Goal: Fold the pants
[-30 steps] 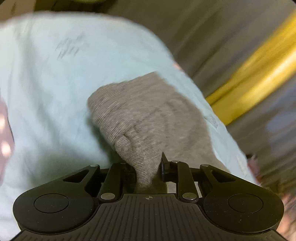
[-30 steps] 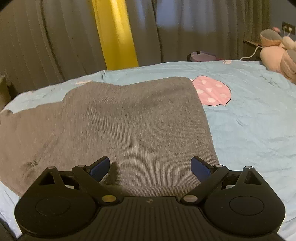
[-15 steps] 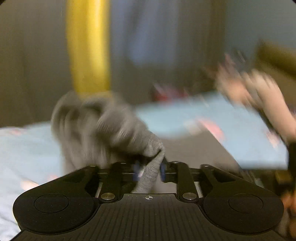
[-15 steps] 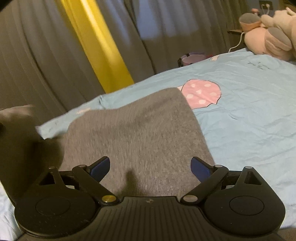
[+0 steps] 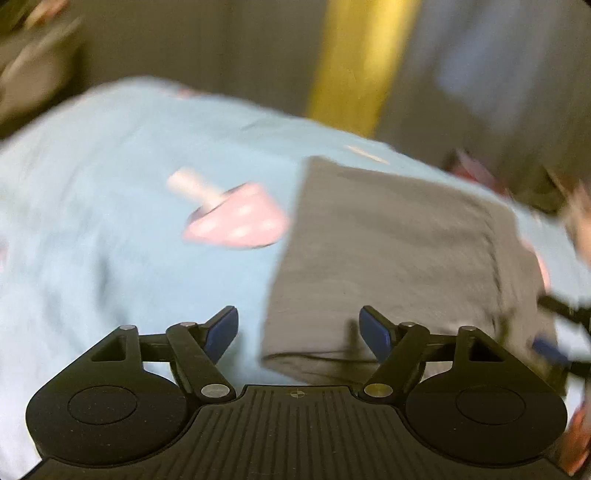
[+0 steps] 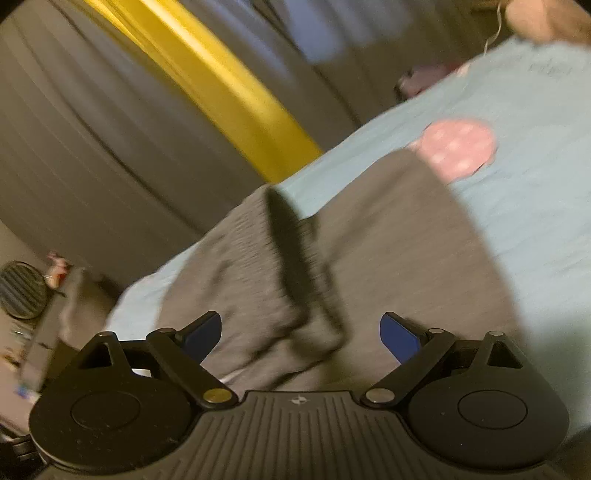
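Note:
The grey pants (image 5: 399, 258) lie folded on the light blue bed sheet (image 5: 110, 221). My left gripper (image 5: 299, 332) is open and empty, just above the near left corner of the folded pants. In the right wrist view the pants (image 6: 388, 258) lie with one layer folded over another, a dark fold edge running across them. My right gripper (image 6: 301, 336) is open and empty over the near edge of the pants. Both views are blurred by motion.
A pink spotted patch (image 5: 236, 221) is printed on the sheet left of the pants; it also shows in the right wrist view (image 6: 458, 147). Grey curtains with a yellow strip (image 6: 207, 85) hang behind the bed. A plush toy (image 6: 546, 18) sits at the far right.
My left gripper carried the pants leg across, then let it go and opened; the pants now lie folded. My right gripper stayed open and tilted to the left.

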Demonstrator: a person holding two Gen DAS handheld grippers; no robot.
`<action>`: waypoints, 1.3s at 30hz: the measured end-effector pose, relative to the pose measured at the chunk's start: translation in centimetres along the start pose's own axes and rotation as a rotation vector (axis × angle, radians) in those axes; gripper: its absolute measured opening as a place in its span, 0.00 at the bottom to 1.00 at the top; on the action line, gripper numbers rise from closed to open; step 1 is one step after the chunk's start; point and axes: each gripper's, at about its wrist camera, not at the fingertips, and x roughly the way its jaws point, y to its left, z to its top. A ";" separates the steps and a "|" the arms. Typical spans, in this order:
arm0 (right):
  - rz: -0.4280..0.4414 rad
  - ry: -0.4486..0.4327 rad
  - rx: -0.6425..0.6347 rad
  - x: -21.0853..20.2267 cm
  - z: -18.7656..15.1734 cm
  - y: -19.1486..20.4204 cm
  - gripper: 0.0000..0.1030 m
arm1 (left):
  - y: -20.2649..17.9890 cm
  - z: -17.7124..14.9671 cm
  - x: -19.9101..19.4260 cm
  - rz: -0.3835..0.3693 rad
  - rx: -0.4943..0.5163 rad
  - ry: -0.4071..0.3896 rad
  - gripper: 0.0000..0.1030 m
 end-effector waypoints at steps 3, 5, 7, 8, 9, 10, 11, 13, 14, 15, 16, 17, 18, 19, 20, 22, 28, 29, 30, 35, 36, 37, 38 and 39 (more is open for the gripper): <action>-0.048 0.055 0.078 2.1 0.2 -0.4 0.91 | 0.4 0.2 1.4 0.016 -0.042 0.084 0.77; -0.041 0.060 0.135 3.0 0.6 -0.9 0.91 | -0.1 0.4 2.3 0.010 -0.011 0.114 0.77; -0.016 0.093 0.178 3.9 0.8 -1.1 0.92 | -0.8 0.0 2.8 0.012 0.023 0.120 0.77; -0.007 0.108 0.192 4.5 0.9 -1.2 0.92 | -0.6 -0.2 2.7 0.015 0.034 0.124 0.77; -0.006 0.117 0.205 5.0 1.0 -1.2 0.92 | -0.6 -0.3 2.8 0.016 0.036 0.127 0.77; -0.002 0.113 0.220 5.3 1.0 -1.3 0.91 | -0.7 -0.6 3.0 0.014 0.035 0.131 0.77; 0.000 0.108 0.237 5.7 1.0 -1.3 0.88 | -0.7 -0.7 3.0 0.009 0.032 0.135 0.77; -0.018 0.108 0.246 5.9 1.1 -1.4 0.76 | -0.4 -0.6 3.0 0.002 0.022 0.137 0.77; -0.014 0.109 0.234 5.8 1.1 -1.3 0.68 | -0.4 -0.7 3.0 0.003 0.019 0.139 0.77; 0.000 0.108 0.227 5.7 1.1 -1.3 0.66 | -0.3 -0.7 3.0 0.001 0.015 0.140 0.77; 0.015 0.107 0.227 5.6 1.0 -1.5 0.66 | -0.4 -0.6 2.9 -0.003 0.012 0.140 0.77; 0.028 0.107 0.236 5.5 0.9 -1.7 0.67 | -0.3 -0.6 3.1 -0.013 0.010 0.142 0.77; 0.040 0.109 0.248 5.5 0.9 -2.0 0.73 | -0.3 -0.5 3.3 -0.023 0.007 0.145 0.77; 0.051 0.106 0.267 5.4 0.9 -2.4 0.75 | -0.3 -0.5 3.5 -0.023 0.004 0.153 0.77; 0.061 0.104 0.287 5.6 0.9 -2.4 0.84 | -0.3 -0.5 3.7 -0.026 0.003 0.158 0.77; 0.049 0.112 0.282 6.1 1.0 -1.6 0.92 | -0.3 -0.5 3.9 -0.029 0.002 0.171 0.77; -0.035 0.096 0.090 5.4 1.8 3.0 0.41 | -0.7 -0.9 4.1 -0.024 0.020 0.214 0.77; -0.002 0.066 0.063 4.5 2.2 3.9 0.39 | -0.9 -0.9 4.2 -0.019 0.030 0.219 0.77; 0.035 0.030 0.040 3.4 2.6 4.9 0.37 | -1.1 -1.0 4.3 -0.010 0.041 0.228 0.77; 0.147 -0.101 -0.008 -1.6 4.4 7.7 0.35 | -1.6 -1.2 4.9 0.043 0.078 0.270 0.77; 0.158 -0.132 -0.003 -2.6 4.6 7.8 0.35 | -1.5 -1.2 5.1 0.050 0.075 0.280 0.75; 0.169 -0.150 0.007 -2.8 5.3 7.8 0.35 | -1.4 -1.1 5.1 0.052 0.068 0.281 0.74; 0.181 -0.163 0.019 -3.3 5.6 8.1 0.35 | -1.2 -1.1 5.1 0.055 0.054 0.278 0.74; 0.181 -0.178 0.031 -4.0 5.9 7.7 0.35 | -1.1 -1.0 5.0 0.055 0.042 0.277 0.74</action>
